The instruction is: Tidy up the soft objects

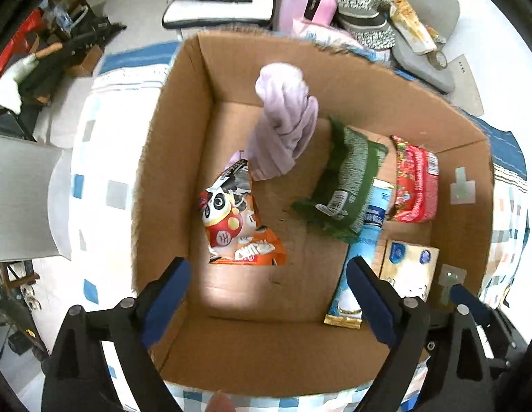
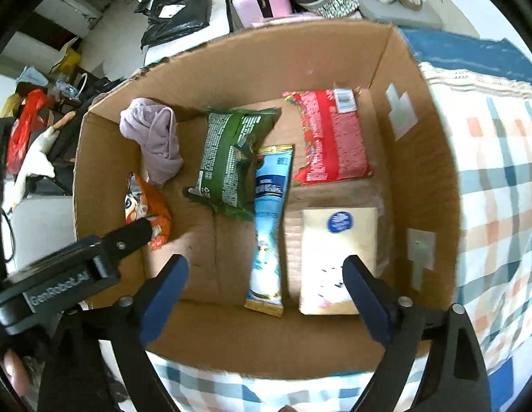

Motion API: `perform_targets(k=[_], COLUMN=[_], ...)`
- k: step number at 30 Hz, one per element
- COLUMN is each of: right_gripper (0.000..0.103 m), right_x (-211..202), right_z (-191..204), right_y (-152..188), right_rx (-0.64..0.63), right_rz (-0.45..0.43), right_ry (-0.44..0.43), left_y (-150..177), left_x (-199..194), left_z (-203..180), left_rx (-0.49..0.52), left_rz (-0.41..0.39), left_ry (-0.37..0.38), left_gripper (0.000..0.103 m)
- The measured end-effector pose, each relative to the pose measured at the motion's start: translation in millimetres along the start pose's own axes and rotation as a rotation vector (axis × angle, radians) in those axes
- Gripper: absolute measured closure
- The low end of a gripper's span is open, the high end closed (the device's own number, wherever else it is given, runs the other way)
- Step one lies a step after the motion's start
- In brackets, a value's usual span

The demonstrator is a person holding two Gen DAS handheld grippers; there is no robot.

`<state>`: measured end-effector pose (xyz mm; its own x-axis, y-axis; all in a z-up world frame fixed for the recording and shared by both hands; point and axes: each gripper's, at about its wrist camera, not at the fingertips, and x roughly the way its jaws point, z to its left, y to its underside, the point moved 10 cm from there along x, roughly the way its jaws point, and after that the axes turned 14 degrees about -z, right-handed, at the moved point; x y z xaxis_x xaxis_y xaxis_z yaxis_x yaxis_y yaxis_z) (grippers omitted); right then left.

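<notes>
An open cardboard box sits on a checked bedspread and also shows in the right wrist view. Inside lie a lilac cloth, an orange panda snack bag, a green packet, a red packet, a blue packet and a cream tissue pack. My left gripper is open and empty above the box's near side. My right gripper is open and empty above the blue packet and tissue pack. The lilac cloth leans in the far left corner.
The checked bedspread surrounds the box. Behind it are a pink suitcase, a patterned bag, a grey cushion and a black plastic bag. Clutter stands on the floor at left. The left gripper's body is at lower left.
</notes>
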<state>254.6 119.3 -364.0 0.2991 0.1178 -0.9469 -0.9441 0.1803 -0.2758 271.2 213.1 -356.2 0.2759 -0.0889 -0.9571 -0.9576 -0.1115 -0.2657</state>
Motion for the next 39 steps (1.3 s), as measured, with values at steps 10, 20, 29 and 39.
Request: perform_targets(k=[10,20,29,39], right_gripper=[0.002,0.002,0.002,0.002], right_x=[-68.1,-120.3,-215.4,-304.3], right_z=[-29.7,-34.8,-36.2,-38.5], right_y=[1.1,6.9,19.0,34.8], right_rx=[-0.116,-0.139,-0.161,-0.194], right_rz=[-0.091,-0.161,-0.284,-0.41], right_ry=[0.062,0.041,-0.008,0.004], left_y=[18.1,26.8,34.4,59.2], left_x=[-54.8,-115.7,-212.2,-279.1], left_z=[2.7,-12.9,-26.0,-32.7], left_rx=[0.022,0.046,0.086,0.086], left_rz=[-0.141,-0.273,-0.449,-0.539], left_ry=[-0.012,-0.018,-0.038,-0.031], left_gripper=[0.01,0.01,0.01,0.01])
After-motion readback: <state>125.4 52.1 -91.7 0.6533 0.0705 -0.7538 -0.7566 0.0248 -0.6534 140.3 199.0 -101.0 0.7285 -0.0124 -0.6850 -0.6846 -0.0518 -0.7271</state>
